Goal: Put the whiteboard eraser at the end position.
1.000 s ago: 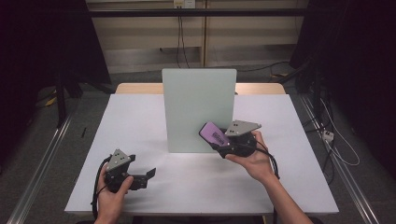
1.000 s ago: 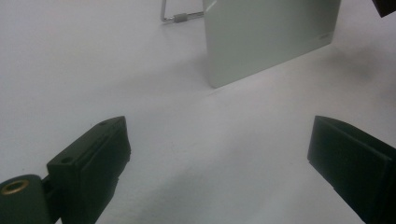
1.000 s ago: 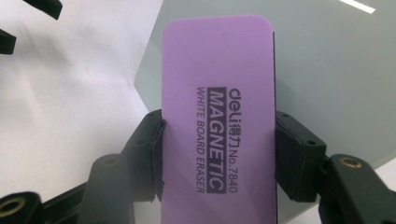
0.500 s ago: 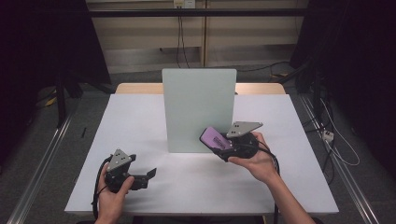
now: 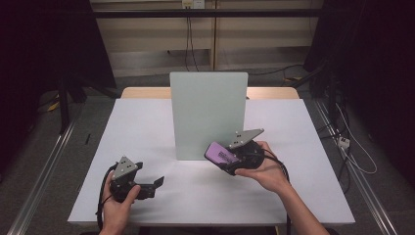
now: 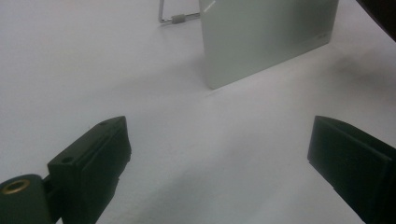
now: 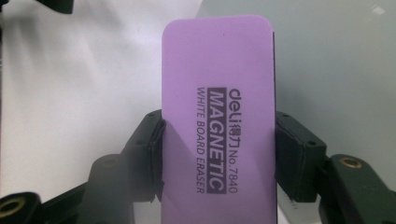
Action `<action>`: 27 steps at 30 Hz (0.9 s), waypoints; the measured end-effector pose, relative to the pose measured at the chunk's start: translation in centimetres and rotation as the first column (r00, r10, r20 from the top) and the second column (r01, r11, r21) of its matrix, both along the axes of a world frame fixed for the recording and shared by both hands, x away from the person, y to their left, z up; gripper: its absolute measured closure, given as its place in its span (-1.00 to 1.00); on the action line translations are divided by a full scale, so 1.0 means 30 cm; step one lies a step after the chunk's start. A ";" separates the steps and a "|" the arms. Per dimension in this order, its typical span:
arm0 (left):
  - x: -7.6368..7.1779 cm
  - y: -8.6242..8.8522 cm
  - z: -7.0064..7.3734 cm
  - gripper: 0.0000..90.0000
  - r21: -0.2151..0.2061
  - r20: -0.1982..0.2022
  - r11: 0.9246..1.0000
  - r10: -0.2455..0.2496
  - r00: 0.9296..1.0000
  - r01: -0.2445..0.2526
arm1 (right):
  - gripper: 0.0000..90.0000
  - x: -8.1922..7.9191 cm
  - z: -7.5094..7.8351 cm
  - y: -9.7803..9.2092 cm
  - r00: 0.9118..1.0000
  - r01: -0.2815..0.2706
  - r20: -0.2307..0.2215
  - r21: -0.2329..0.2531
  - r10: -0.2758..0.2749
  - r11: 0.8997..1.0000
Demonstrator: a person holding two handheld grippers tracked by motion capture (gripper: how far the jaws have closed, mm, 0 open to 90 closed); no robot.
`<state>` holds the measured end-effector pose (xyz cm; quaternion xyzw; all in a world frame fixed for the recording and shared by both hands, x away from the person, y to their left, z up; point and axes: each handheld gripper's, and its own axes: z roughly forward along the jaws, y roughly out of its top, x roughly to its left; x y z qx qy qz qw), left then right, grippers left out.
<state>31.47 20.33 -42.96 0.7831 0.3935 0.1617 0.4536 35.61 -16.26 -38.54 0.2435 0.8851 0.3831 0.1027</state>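
Observation:
A pale green-grey whiteboard (image 5: 208,115) stands upright at the table's middle. My right gripper (image 5: 226,157) is shut on a purple magnetic whiteboard eraser (image 5: 219,152), held just in front of the board's lower right part. In the right gripper view the eraser (image 7: 219,121) is clamped by its long sides between both jaws, the board (image 7: 336,70) close behind it. My left gripper (image 5: 155,184) rests low near the table's front left, open with nothing between its jaws. The left gripper view shows the board's lower corner (image 6: 266,37) and its wire stand (image 6: 175,18).
The white table (image 5: 147,127) has bare surface to the left and right of the board. Its front edge runs just below both hands. Dark floor, rails and cables (image 5: 342,142) surround the table.
My right gripper has carried the eraser slightly down and toward the front of the table, staying near the board. The left gripper has hardly moved.

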 end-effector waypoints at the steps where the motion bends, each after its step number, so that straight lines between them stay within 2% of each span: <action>1: 0.000 -0.001 0.000 -0.87 0.000 -0.001 1.000 -0.001 1.000 0.001 | -0.07 0.006 -0.003 0.004 1.000 -0.003 -0.004 -0.005 0.003 1.000; 6: -0.001 0.003 0.002 -0.87 0.004 0.004 1.000 0.004 1.000 -0.004 | -0.08 0.020 -0.020 0.044 0.997 -0.039 -0.067 -0.049 0.036 0.998; 9: 0.000 0.004 0.000 -0.87 -0.001 0.001 1.000 0.006 1.000 -0.006 | -0.08 0.020 -0.033 0.065 0.994 -0.070 -0.087 -0.065 0.064 0.995; 13: 0.000 0.000 -0.001 -0.87 -0.002 0.000 1.000 0.004 1.000 -0.004 | -0.08 0.015 -0.040 0.081 0.992 -0.094 -0.098 -0.084 0.085 0.992; 18: 0.001 0.000 -0.002 -0.87 -0.001 -0.002 1.000 0.005 1.000 -0.005 | -0.08 0.016 -0.042 0.084 0.991 -0.098 -0.103 -0.099 0.088 0.990; 22: 0.005 0.001 -0.002 -0.87 0.008 -0.005 1.000 0.004 1.000 -0.004 | -0.08 0.013 -0.054 0.096 0.987 -0.116 -0.128 -0.119 0.101 0.986; 27: 0.006 -0.004 -0.004 -0.87 -0.004 -0.003 1.000 0.003 1.000 -0.003 | -0.08 0.011 -0.068 0.112 0.983 -0.123 -0.156 -0.152 0.099 0.981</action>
